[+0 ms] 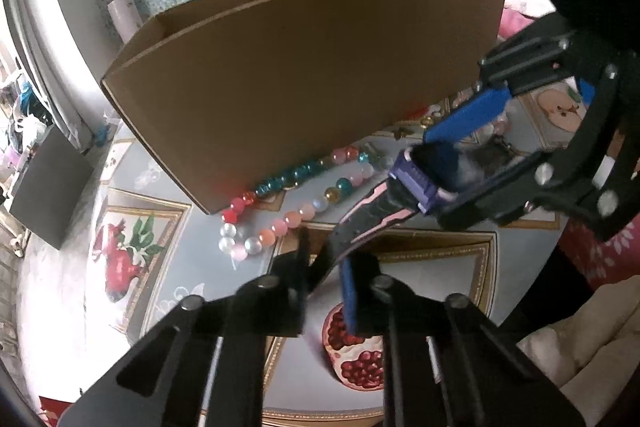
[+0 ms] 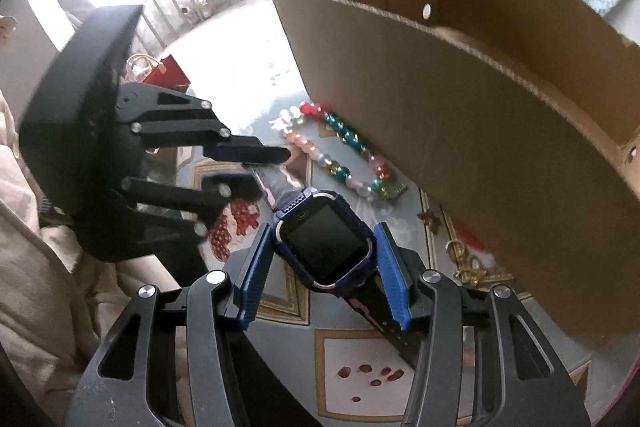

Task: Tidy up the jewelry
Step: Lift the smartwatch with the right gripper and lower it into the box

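A: Item one?
B: Purple square-faced smartwatch (image 2: 326, 241) with black-and-pink strap, in front of the brown cardboard box (image 2: 480, 131). Right gripper (image 2: 324, 275) grips its case between blue pads; left gripper (image 2: 256, 167) clenches the strap end.

A: Item two?
B: Multicoloured glass-bead string (image 1: 296, 195), lying on the fruit-print tablecloth (image 1: 132, 251) against the box's base.

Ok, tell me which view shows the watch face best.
The right wrist view: the watch sits face-up between the right gripper's jaws, its dark screen fully visible. The left wrist view shows only its purple case edge and strap, seen side-on and blurred.
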Demonstrator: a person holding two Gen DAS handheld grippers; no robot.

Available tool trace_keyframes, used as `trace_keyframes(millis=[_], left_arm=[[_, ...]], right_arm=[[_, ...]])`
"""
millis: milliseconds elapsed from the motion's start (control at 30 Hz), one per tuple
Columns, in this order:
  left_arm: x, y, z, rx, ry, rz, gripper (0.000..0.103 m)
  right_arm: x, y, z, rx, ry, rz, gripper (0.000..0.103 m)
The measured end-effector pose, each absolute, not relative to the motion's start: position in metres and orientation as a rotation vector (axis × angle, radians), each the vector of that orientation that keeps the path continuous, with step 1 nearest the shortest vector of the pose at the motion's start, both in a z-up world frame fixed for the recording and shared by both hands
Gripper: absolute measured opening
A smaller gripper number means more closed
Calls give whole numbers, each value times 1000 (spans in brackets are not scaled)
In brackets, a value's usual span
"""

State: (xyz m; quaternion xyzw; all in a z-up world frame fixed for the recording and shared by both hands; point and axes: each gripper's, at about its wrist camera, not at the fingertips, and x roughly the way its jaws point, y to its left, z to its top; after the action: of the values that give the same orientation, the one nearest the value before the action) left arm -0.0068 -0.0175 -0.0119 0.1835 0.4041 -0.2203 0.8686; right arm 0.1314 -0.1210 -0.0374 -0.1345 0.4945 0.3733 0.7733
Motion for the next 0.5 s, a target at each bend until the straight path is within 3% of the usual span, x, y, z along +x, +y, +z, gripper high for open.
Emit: trace_keyframes(millis=[267, 300, 367, 500], left_arm=[[-13, -23, 3, 421, 787, -443, 6], [-16, -24, 6, 424, 777, -442, 5], [-23, -26, 11, 437, 748, -435, 5], [-35, -29, 22, 453, 699, -423, 5]], right_arm=[[106, -121, -40, -466, 1018, 752, 51], [104, -121, -40, -469, 1009, 744, 49], [100, -123, -39, -457, 991, 723, 35], [86, -134, -28, -435, 942, 676, 28]])
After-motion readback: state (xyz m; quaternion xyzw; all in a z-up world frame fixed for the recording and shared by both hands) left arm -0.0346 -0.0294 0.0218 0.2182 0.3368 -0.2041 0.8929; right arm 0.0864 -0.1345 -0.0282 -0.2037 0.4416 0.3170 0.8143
